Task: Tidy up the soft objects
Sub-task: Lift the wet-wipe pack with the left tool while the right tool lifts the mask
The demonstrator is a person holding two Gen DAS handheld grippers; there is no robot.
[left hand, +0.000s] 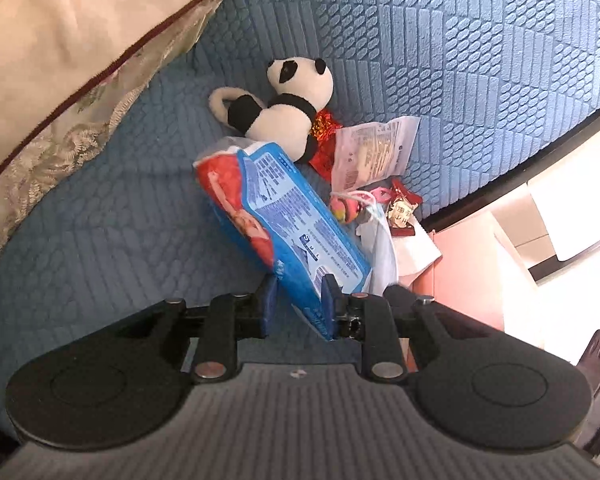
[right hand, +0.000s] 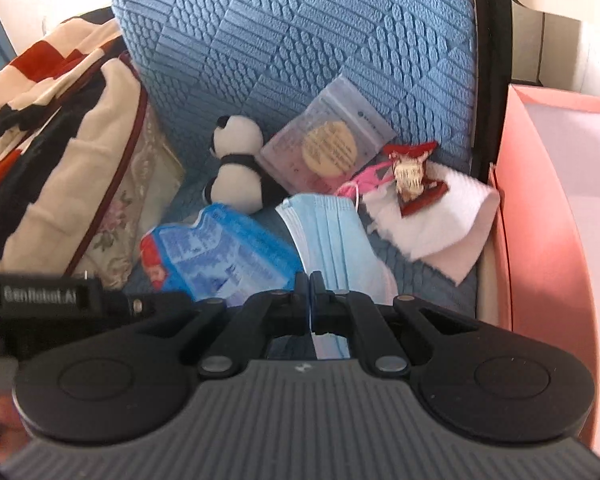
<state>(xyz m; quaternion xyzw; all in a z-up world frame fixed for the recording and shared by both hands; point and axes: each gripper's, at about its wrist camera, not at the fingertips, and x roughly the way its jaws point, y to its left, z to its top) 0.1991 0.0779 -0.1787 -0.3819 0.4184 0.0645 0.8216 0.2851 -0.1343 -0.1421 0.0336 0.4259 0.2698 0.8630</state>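
My left gripper [left hand: 300, 300] is shut on the lower end of a blue and red plastic packet [left hand: 284, 220], which hangs tilted above the blue quilted seat [left hand: 100, 220]. In the right wrist view, my right gripper [right hand: 311, 284] is shut on the edge of a light blue face mask [right hand: 332, 232], and the same packet [right hand: 220, 252] is just to its left. A plush panda [left hand: 284, 108] [right hand: 238, 160] lies behind both on the seat. Beside it are a clear sealed pouch [right hand: 328, 144], a pink looped item [right hand: 364, 178] and a small red charm [right hand: 410, 176] on a white folded tissue [right hand: 440, 216].
A cream floral pillow with dark red piping [left hand: 60, 60] [right hand: 80, 184] leans at the left, with a red, white and black striped cloth [right hand: 40, 64] on top. A pink open box [right hand: 540, 200] stands at the seat's right edge. The blue backrest [right hand: 300, 40] rises behind.
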